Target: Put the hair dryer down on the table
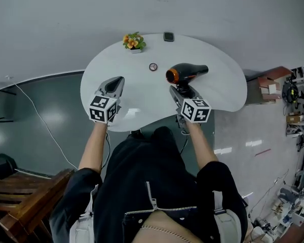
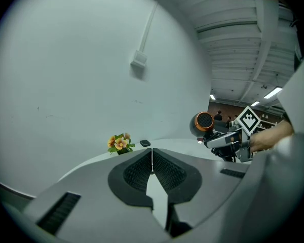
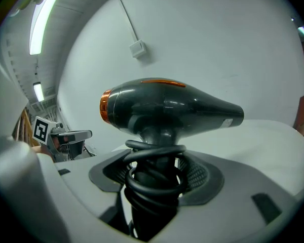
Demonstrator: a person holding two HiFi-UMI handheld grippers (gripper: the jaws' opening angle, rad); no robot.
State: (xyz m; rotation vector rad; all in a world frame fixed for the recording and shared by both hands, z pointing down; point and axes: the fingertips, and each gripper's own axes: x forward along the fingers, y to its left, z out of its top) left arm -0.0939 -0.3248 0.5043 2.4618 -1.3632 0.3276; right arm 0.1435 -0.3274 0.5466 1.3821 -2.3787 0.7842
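A black hair dryer with an orange rear ring is held upright over the white table, its barrel lying level. My right gripper is shut on its handle, which has the black cord coiled round it. In the right gripper view the hair dryer fills the middle, nozzle to the right. My left gripper hovers over the table's left half, jaws shut with nothing between them. From the left gripper view the hair dryer shows at the right.
A small pot of orange flowers stands at the table's far edge, a small dark object beside it. A little round thing lies left of the dryer. A wooden chair is at lower left, and cluttered shelves at the right.
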